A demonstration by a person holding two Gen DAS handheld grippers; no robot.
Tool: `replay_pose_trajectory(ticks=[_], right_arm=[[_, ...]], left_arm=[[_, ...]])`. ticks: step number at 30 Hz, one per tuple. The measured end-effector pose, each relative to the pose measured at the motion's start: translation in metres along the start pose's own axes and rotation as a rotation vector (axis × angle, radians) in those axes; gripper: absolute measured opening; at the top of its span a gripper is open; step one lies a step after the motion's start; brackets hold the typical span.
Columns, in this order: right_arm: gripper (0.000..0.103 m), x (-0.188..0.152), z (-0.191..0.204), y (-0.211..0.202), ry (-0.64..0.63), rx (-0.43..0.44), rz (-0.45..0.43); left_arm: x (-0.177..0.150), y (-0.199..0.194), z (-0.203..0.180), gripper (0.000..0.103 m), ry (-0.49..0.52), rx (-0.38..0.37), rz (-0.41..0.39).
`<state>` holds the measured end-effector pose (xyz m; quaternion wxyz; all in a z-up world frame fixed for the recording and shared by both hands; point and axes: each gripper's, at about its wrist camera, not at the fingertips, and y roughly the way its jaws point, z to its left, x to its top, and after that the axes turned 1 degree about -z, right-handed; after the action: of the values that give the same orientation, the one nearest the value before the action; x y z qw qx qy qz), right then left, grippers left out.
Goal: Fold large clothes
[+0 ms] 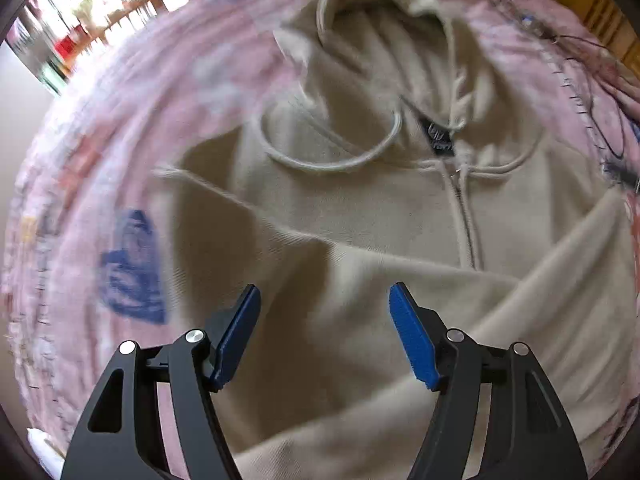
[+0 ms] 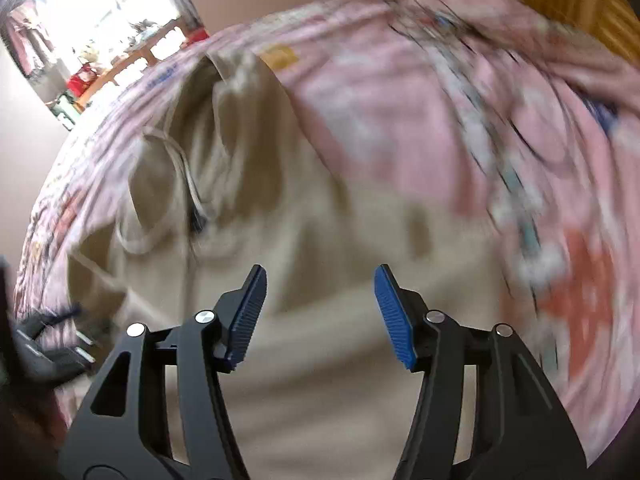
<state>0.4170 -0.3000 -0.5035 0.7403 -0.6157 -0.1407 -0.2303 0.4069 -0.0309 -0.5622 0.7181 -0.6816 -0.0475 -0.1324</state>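
Observation:
A beige zip-up hoodie (image 1: pixel 360 220) lies front up on a pink patterned bedspread (image 1: pixel 120 160). Its hood (image 1: pixel 380 20) points away, with a drawstring loop (image 1: pixel 328 160) and a black neck label (image 1: pixel 440 140) near the zipper. A sleeve (image 1: pixel 480 320) is folded across the lower body. My left gripper (image 1: pixel 324 312) is open and empty, hovering above the folded sleeve. In the right wrist view the hoodie (image 2: pixel 320 340) is blurred. My right gripper (image 2: pixel 320 296) is open and empty above the hoodie's right side.
The pink bedspread (image 2: pixel 440 120) runs all around the hoodie. A bright window with shelves (image 1: pixel 100 12) is at the far left. A wooden headboard (image 2: pixel 560 0) is at the far right. Part of the other gripper (image 2: pixel 52 344) shows at the left edge.

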Motion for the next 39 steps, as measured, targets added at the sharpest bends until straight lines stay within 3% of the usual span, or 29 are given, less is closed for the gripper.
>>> replay_pose_trajectory(ticks=[1,4,10,12,15,19,22,24,25,29,39], right_arm=[[0.066,0.017,0.008,0.006,-0.023,0.001,-0.008],[0.069,0.068,0.039,0.028,-0.108,-0.012,-0.019],[0.07,0.151,0.095,0.095,-0.266,-0.101,0.024],[0.07,0.168,0.103,0.119,-0.255,-0.123,0.059],[0.07,0.182,0.108,0.149,-0.237,-0.146,0.107],[0.07,0.188,0.115,0.189,-0.286,-0.276,0.151],[0.07,0.187,0.115,0.205,-0.331,-0.322,0.158],[0.052,0.184,0.113,0.209,-0.339,-0.315,0.153],[0.027,0.182,0.112,0.214,-0.336,-0.291,0.19],[0.007,0.176,0.118,0.196,-0.322,-0.285,0.132],[0.004,0.166,0.131,0.079,-0.392,-0.112,-0.075]], left_arm=[[0.005,0.014,0.001,0.06,-0.023,-0.008,0.032],[0.009,0.04,0.006,0.07,-0.063,-0.023,0.089],[0.003,0.063,0.013,0.09,-0.076,-0.041,0.077],[0.001,0.068,0.01,0.096,-0.054,-0.016,0.06],[0.0,0.074,0.01,0.096,-0.069,-0.024,0.05],[-0.006,0.076,0.005,0.097,-0.073,-0.01,0.023],[-0.015,0.075,0.006,0.097,-0.076,-0.01,0.011],[-0.021,0.074,0.008,0.097,-0.077,-0.01,-0.011],[-0.025,0.074,0.005,0.097,-0.075,0.001,-0.031],[-0.04,0.073,-0.002,0.097,-0.095,0.029,-0.087],[-0.039,0.073,-0.003,0.097,-0.092,0.006,-0.028]])
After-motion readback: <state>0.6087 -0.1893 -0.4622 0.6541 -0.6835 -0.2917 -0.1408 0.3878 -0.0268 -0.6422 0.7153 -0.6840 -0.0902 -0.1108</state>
